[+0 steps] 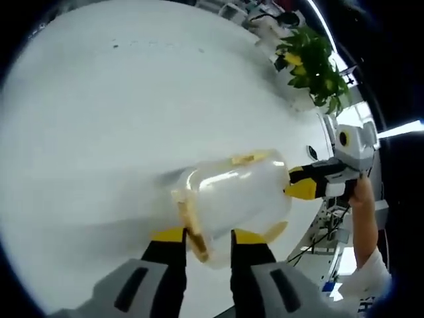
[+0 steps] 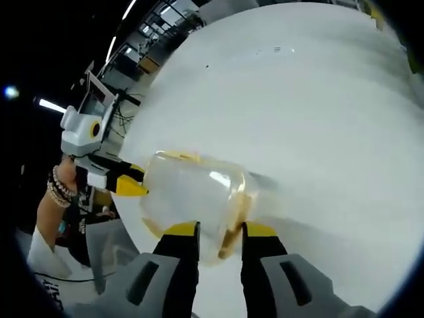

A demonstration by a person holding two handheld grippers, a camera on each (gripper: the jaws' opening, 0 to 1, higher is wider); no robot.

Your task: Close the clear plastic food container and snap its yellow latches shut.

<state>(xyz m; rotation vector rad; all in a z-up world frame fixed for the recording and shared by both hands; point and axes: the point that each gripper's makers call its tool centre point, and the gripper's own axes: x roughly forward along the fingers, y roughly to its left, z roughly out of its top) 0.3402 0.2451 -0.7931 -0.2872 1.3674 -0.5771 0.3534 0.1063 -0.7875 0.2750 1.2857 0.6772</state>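
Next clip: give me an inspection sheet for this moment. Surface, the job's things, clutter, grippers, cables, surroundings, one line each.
Surface: white table, bare apart from a few dark specks.
Job's things: clear plastic container with yellow latches lies between the two grippers; whether the latches are snapped cannot be told.
Clutter: nothing seen on the table.
Grippers: left gripper has its yellow-tipped jaws either side of one latch end; right gripper does the same at the opposite end. Grip not clear on either.
Cables: dark cables hang beyond the table edge.
Surroundings: green plant past the table edge; person's hand on the right gripper; ceiling strip lights.
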